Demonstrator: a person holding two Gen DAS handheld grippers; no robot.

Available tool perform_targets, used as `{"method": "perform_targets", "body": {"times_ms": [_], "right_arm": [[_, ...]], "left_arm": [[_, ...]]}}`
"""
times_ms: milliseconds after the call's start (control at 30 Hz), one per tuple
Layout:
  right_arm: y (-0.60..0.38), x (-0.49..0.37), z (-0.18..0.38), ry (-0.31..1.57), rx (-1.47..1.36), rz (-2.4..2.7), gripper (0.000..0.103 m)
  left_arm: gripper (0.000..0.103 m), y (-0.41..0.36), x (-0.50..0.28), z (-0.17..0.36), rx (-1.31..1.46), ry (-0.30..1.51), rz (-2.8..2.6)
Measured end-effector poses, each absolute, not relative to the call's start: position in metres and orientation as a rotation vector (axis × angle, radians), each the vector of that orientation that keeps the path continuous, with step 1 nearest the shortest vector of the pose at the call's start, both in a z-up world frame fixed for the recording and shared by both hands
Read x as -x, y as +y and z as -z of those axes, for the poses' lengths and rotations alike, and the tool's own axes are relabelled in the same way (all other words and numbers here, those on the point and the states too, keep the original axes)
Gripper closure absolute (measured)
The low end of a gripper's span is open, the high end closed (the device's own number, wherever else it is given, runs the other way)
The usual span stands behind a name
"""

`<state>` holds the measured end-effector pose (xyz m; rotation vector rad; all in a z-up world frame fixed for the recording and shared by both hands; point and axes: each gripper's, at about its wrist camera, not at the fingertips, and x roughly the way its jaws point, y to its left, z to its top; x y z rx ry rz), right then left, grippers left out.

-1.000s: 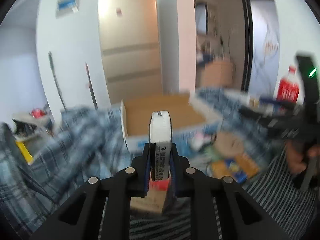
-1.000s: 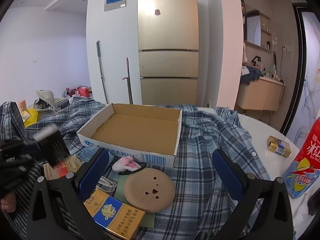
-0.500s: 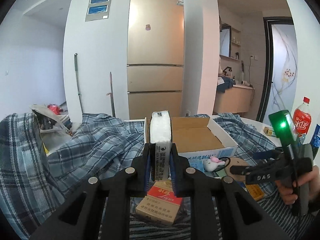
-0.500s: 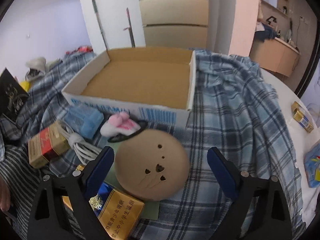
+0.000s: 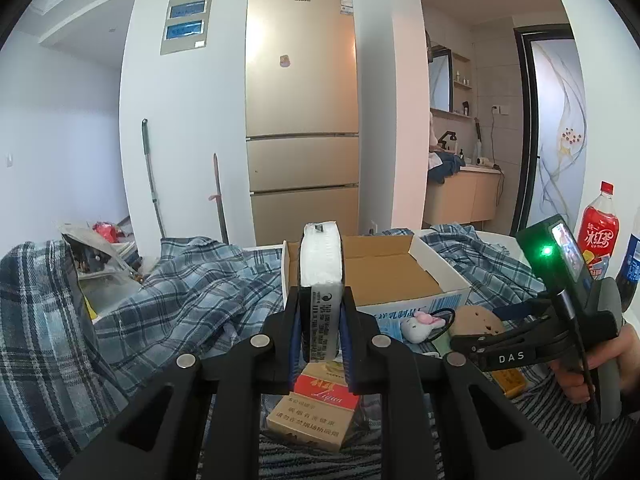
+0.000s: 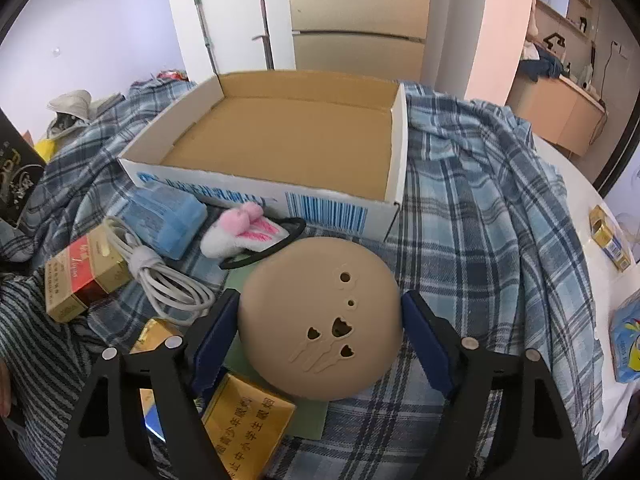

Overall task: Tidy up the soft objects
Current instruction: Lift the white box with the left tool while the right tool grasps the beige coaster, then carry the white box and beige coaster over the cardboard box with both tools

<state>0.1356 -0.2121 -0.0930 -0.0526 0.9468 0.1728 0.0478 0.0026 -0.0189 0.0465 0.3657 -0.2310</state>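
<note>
left gripper: clamped on white wrapped tissue pack.
right gripper: jaws closing around tan round perforated pad, not gripped.
risk: pad may be squeezed out sideways.

One cardboard box, one tan round pad, one bunny hair tie. One coiled white cable, one blue packet, two bottles.

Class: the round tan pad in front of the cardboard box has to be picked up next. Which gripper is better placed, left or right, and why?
Right. The right gripper has been closing around the round tan pad, one finger on each side. The left gripper is shut on a black-and-white packet.
</note>
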Motion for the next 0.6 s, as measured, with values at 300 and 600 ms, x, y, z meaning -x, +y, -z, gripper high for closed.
{"method": "perform_targets", "body": {"times_ms": [300,600], "right_arm": [[-0.224,-0.102,0.054,0.691,0.025,-0.111,0.024],[-0.219,-0.051,0.013,0.335,0.017,-0.115,0.024]], "left_arm": [[0.085,0.009,-0.04,0.015,-0.025,0.323,0.215],[0.085,0.008,-0.02,0.006,-0.019,0.198,0.226]]}}
